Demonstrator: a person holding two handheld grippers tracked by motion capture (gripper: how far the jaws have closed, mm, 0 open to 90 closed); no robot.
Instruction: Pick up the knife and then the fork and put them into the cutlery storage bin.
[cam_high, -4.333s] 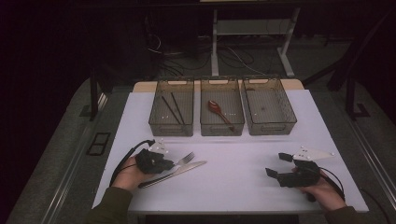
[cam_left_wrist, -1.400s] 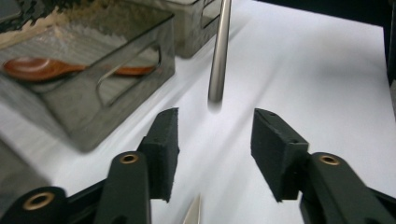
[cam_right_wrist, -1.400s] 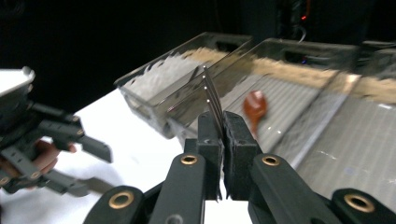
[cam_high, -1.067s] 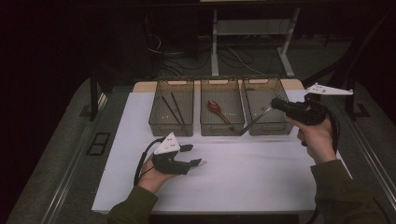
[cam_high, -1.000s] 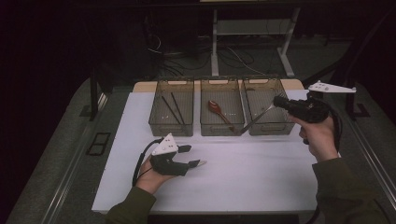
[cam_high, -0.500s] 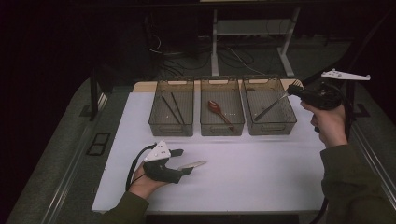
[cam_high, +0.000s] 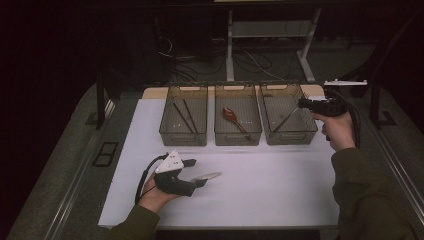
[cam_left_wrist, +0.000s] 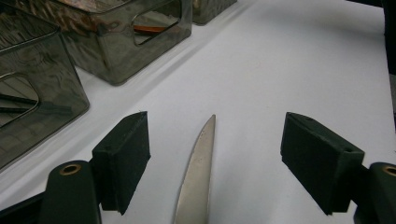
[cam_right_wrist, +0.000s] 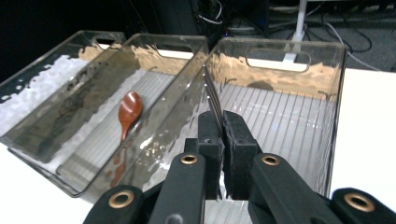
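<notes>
My right tongs (cam_right_wrist: 220, 122) hold the fork (cam_right_wrist: 211, 91) clamped over the right bin (cam_high: 289, 131); release follows. My left tongs (cam_left_wrist: 212, 154), just opening, straddle the knife (cam_left_wrist: 198, 172) untouched.

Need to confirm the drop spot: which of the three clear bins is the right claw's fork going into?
The rightmost bin, under the right claw. Its fork slants into it; the middle bin holds the brown spoon.

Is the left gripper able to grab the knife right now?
Probably yes. The knife lies flat on the white table, right between the open jaws of the left gripper, which have just been opening. Nothing blocks it; the pads aren't touching yet.
</notes>
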